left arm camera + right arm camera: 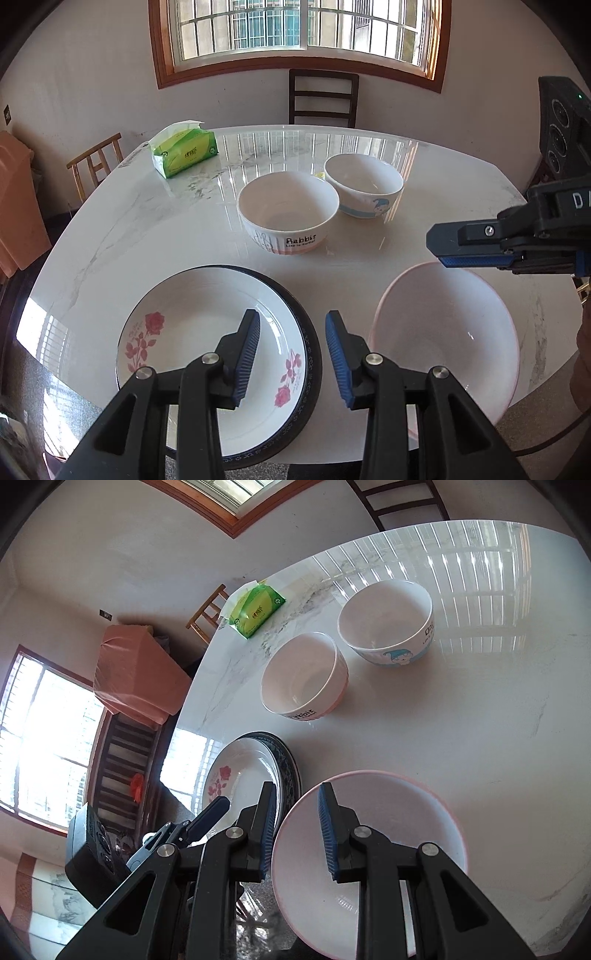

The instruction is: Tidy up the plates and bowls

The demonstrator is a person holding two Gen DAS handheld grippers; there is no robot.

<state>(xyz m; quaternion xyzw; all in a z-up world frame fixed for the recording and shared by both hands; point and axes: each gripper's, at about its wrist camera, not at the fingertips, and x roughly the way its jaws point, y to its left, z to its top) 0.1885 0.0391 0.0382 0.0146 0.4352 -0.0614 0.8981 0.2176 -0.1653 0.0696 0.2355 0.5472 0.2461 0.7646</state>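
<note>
A rose-patterned white plate [207, 332] lies on a dark-rimmed plate [312, 354] at the table's near edge; the stack also shows in the right wrist view [240, 779]. A pink-rimmed plate [454, 332] [399, 812] lies to its right. Behind stand a "Rabbit" bowl [288, 214] [303, 675] and a blue-figure bowl [364, 184] [388, 620]. My left gripper [293, 354] is open above the stack's right rim. My right gripper [297, 830] is open, its jaws astride the pink-rimmed plate's left rim; it also shows in the left wrist view [469, 247].
A green tissue pack [184, 151] [256, 609] lies at the far left of the marble table [147, 221]. Chairs stand at the far side [323, 98] and the left [96, 162].
</note>
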